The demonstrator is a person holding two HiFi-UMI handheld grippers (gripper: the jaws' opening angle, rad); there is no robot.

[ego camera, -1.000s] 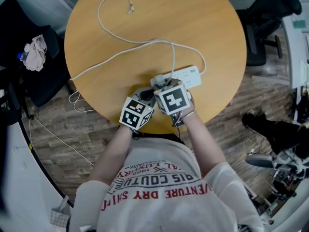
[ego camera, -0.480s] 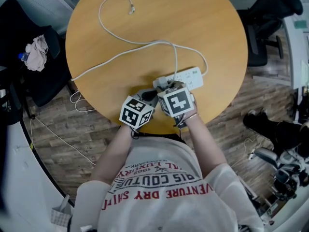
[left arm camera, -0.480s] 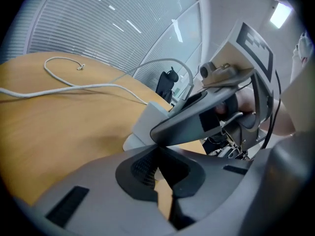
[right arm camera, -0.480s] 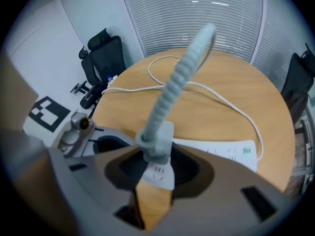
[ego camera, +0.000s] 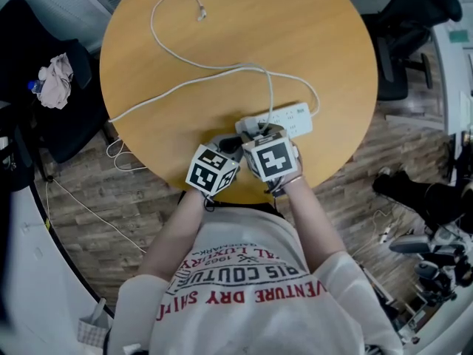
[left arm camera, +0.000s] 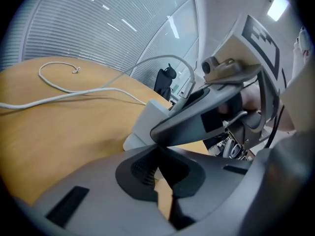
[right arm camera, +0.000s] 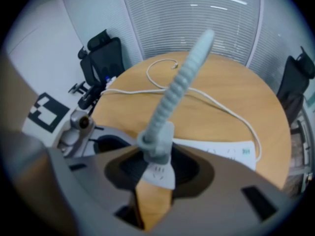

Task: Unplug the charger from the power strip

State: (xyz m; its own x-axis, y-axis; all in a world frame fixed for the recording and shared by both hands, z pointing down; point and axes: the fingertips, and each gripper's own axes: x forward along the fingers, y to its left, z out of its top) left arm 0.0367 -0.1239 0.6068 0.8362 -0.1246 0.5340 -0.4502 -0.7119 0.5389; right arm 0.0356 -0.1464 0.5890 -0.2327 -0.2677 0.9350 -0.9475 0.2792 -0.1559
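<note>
The charger (right arm camera: 158, 156) is sitting at the power strip's (ego camera: 292, 118) left end, near the table's (ego camera: 222, 35) front edge. The right gripper (right arm camera: 156, 167) is clamping it. The left gripper (left arm camera: 158, 161) is resting alongside, jaws drawn together on nothing.

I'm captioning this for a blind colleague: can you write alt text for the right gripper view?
The right tool grips a white charger plug, its ribbed cable collar rising up the frame. Behind lie a round wooden table, a white power strip at right and a looping white cable, with office chairs and window blinds beyond.
</note>
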